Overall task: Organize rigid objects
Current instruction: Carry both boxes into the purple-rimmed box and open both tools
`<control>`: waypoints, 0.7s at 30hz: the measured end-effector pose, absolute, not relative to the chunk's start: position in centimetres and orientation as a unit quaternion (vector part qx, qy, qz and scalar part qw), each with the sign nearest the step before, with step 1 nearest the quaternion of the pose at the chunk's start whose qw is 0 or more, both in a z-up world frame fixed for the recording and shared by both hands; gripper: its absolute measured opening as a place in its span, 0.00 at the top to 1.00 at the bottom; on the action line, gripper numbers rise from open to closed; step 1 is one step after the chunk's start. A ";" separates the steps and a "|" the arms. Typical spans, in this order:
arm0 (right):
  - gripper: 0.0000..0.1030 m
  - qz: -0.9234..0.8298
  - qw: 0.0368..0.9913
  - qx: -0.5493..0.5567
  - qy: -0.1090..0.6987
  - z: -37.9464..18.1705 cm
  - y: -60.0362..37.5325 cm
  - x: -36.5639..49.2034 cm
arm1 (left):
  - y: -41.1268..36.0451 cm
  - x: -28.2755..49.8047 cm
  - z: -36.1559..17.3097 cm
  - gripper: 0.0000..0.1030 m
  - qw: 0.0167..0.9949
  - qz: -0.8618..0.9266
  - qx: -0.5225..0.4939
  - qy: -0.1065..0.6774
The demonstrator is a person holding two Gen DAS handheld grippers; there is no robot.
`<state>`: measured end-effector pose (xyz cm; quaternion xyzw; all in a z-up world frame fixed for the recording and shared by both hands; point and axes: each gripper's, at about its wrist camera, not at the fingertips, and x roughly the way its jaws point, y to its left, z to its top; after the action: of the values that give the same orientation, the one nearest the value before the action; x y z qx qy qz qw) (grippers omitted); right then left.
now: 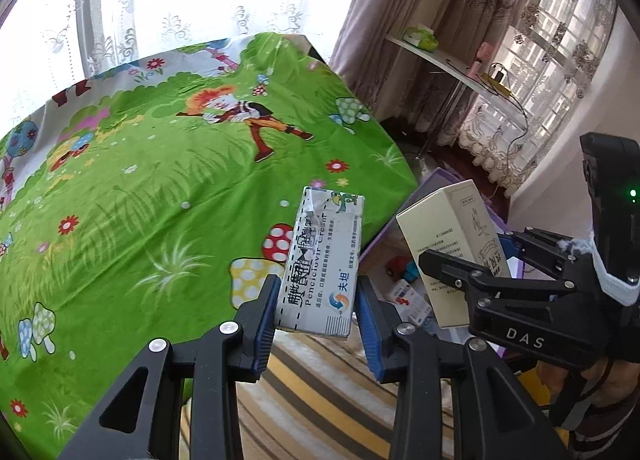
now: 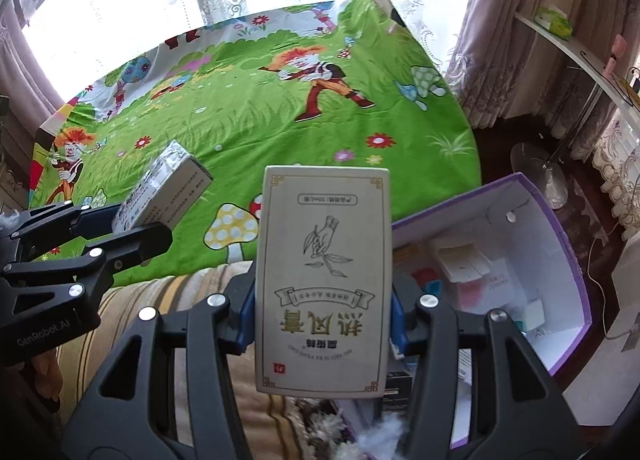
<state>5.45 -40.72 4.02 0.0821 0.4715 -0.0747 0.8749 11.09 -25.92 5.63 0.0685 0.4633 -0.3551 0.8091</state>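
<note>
My left gripper (image 1: 316, 300) is shut on a white and silver cream box (image 1: 324, 256), held upright between its blue pads above the edge of the bed. To its right my right gripper (image 1: 466, 256) holds a taller beige carton (image 1: 444, 228). In the right wrist view, the right gripper (image 2: 322, 316) is shut on that beige carton (image 2: 324, 280), whose printed face is turned to the camera. At the left of that view the left gripper (image 2: 132, 224) carries the cream box (image 2: 164, 184). Both boxes are in the air, side by side and apart.
A bed with a green cartoon sheet (image 2: 280, 120) fills the background. A striped blanket (image 1: 320, 388) lies under the grippers. An open purple storage box (image 2: 556, 244) with several small packages stands at the right. Beyond it are a white shelf (image 1: 448, 60), a fan base (image 2: 536, 168) and curtains.
</note>
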 end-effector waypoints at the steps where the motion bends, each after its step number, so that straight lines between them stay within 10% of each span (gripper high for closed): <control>1: 0.47 -0.080 0.875 0.083 0.470 4.2 -41.5 4.6 | -26.5 10.4 5.8 0.63 0.807 -0.362 0.069 0.462; 21: 0.46 -0.209 0.862 0.099 0.451 3.9 -52.7 -5.1 | -34.6 2.0 4.5 0.63 0.741 -0.432 0.075 0.509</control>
<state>-5.13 -52.66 3.91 0.0991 0.4510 -0.2091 0.8620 2.02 -34.57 4.53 0.0751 0.5088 -0.4316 0.7411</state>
